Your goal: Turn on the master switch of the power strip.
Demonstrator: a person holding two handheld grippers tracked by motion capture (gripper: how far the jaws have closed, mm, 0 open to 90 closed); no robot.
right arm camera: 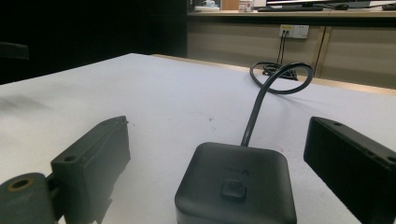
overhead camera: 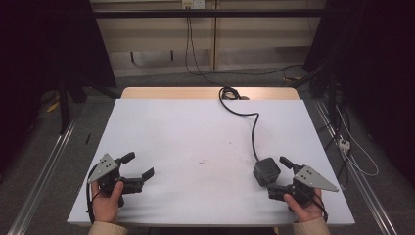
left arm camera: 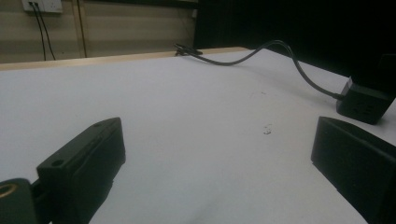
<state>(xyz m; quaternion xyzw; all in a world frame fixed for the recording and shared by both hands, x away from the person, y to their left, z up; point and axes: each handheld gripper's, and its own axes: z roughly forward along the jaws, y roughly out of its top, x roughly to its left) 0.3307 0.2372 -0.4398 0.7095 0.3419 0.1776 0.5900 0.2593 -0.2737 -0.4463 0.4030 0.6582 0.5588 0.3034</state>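
Two tongs: both rest low near the front edge of the white counter (overhead camera: 205, 127), one in each hand, both with jaws spread and nothing held.
Left tongs (overhead camera: 138, 166): at the front left corner, jaws wide apart and pointing toward the middle of the counter; bare white surface lies between them in the left gripper view.
Left hand (overhead camera: 105, 198): wrapped round the handle below the grey plate, well apart from the box.
Small black box (overhead camera: 266, 171): sits on the counter front right of the middle, flat on its base, with a small square button on the face that looks at the right gripper view (right arm camera: 236, 184).
Cord (overhead camera: 253, 128): leaves the far side of the box, runs up the counter and loops at the back edge.
Right tongs (overhead camera: 279, 177): just beside the box, jaws parted on either side of it without touching, as the right gripper view shows.
Step in hand: judged to be lining up for a grasp on the box with the right tongs.
Doing it well: ease forward until the side walls of the box sit fully between the jaws, keep them level with the counter, then close squarely on the two flat sides.
Caution: the cord looks stiff and may twist the box if it is lifted quickly; keep clear of the button.
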